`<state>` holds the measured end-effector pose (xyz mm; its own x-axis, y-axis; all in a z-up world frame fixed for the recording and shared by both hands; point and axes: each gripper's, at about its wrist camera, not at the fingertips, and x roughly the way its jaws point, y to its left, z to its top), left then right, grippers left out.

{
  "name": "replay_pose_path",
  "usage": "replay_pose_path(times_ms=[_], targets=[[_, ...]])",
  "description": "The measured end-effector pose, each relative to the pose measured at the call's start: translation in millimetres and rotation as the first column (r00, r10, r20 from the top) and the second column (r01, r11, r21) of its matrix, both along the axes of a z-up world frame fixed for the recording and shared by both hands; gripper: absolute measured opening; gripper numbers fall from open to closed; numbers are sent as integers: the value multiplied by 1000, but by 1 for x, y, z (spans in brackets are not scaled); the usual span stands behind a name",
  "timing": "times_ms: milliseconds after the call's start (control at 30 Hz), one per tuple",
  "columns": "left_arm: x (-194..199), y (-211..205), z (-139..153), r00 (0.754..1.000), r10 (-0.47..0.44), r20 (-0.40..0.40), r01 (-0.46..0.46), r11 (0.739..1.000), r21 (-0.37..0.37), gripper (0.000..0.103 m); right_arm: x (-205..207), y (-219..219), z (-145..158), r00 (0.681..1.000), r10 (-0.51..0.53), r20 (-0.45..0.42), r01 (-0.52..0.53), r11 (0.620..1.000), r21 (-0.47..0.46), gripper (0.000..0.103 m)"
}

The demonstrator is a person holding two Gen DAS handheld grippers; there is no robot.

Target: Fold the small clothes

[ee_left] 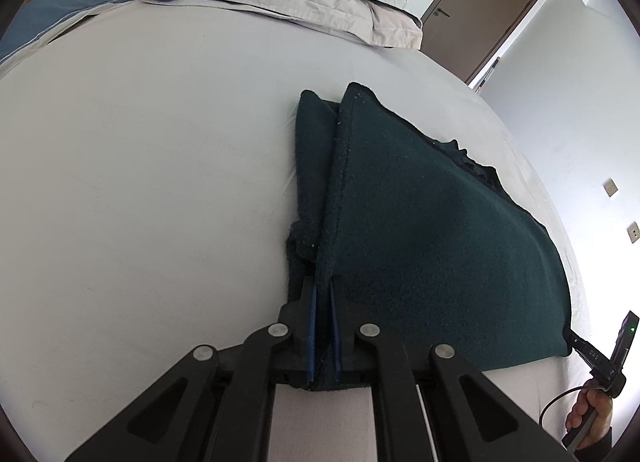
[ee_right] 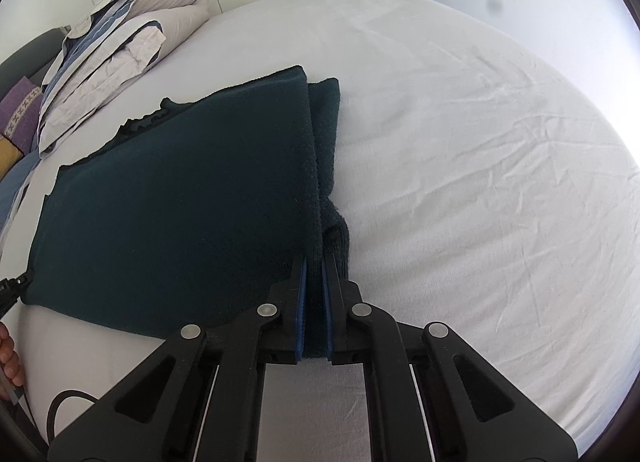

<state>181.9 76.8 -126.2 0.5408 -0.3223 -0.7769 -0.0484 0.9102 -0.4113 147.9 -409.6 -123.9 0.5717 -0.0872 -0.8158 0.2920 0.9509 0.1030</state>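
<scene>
White bed sheet [ee_right: 460, 149] lies under the dark green garment [ee_left: 420, 229]. Left claw [ee_left: 323, 294] and right claw [ee_right: 314, 266] each clench 1 near corner; lift both evenly, keeping the edge between them taut.

The dark green garment [ee_left: 420, 229] is fuzzy, matt knit cloth. The bed sheet [ee_right: 480, 161] is white, matt, creased cotton-like cloth. The left tongs [ee_left: 323, 302] are matt black plastic with round metal pins.
</scene>
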Motion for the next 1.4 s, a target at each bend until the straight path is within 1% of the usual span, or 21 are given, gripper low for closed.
replay_pose_path(times_ms=[100, 200, 300, 333, 367, 433, 467, 533, 600, 700, 800, 833, 900, 933, 967, 1033, 1167, 1233, 1267, 1333, 1400], targets=[[-1, 2, 1, 1000, -2, -8, 2, 1000, -8, 10, -1, 0, 0, 1000, -2, 5, 2, 1000, 8, 6], [-4, 1, 3, 1000, -8, -10, 8, 1000, 4, 10, -4, -5, 0, 1000, -11, 11, 11, 999, 51, 6], [-9, -2, 15, 1000, 6, -3, -6, 999, 41, 18, -11, -11, 5, 999, -40, 15, 38, 995, 97, 8], [-12, -4, 22, 1000, 14, 19, -15, 998, 60, 23, -14, -12, 10, 998, -57, 19, 56, 994, 90, 11], [-15, -6, 31, 999, 16, 51, -19, 997, 78, 28, -18, -12, 16, 997, -71, 31, 69, 995, 76, 18], [-17, -12, 45, 995, 7, 98, -18, 993, 118, 32, -25, -9, 33, 993, -86, 82, 80, 994, 76, 21], [-16, -17, 50, 993, -5, 114, -11, 991, 134, 36, -26, -7, 40, 991, -82, 109, 71, 992, 102, 21], [-10, -32, 58, 989, -35, 143, 11, 986, 167, 38, -23, 1, 53, 984, -55, 171, 22, 981, 191, 24], [-1, -50, 58, 987, -63, 148, 38, 986, 165, 38, -13, 17, 52, 980, -16, 196, -46, 949, 311, 34], [7, -74, 51, 984, -108, 141, 82, 980, 180, 38, 9, 54, 32, 976, 84, 199, -174, 850, 497, 34], [15, -94, 29, 986, -141, 87, 118, 967, 224, 41, 30, 92, 5, 968, 165, 189, -246, 781, 575, 34], [18, -96, 20, 989, -138, 58, 121, 965, 231, 41, 37, 99, -10, 974, 169, 152, -227, 768, 598, 34], [17, -92, 14, 989, -130, 76, 111, 970, 218, 41, 45, 102, -40, 985, 156, 79, -170, 750, 639, 31], [16, -91, 13, 988, -135, 79, 115, 969, 220, 41, 44, 98, -45, 986, 144, 85, -165, 750, 641, 28], [15, -89, 13, 986, -145, 81, 123, 966, 225, 42, 41, 92, -49, 987, 129, 94, -159, 742, 652, 18], [14, -87, 11, 982, -164, 90, 138, 961, 239, 44, 27, 70, -54, 993, 59, 103, -114, 718, 686, 15], [14, -84, 9, 981, -169, 97, 144, 964, 223, 44, -8, 11, -52, 983, -142, 115, 22, 718, 696, 10], [11, -86, 8, 980, -170, 104, 143, 964, 226, 44, -28, -13, -42, 966, -227, 119, 94, 745, 660, 11], [10, -86, 8, 979, -171, 109, 143, 963, 229, 45, -36, -20, -35, 960, -249, 125, 117, 766, 632, 14], [9, -87, 6, 978, -172, 116, 142, 963, 229, 45, -48, -33, -19, 951, -279, 133, 156, 804, 574, 15], [9, -87, 6, 979, -170, 117, 140, 963, 229, 46, -52, -38, -6, 944, -291, 156, 155, 807, 570, 18]])
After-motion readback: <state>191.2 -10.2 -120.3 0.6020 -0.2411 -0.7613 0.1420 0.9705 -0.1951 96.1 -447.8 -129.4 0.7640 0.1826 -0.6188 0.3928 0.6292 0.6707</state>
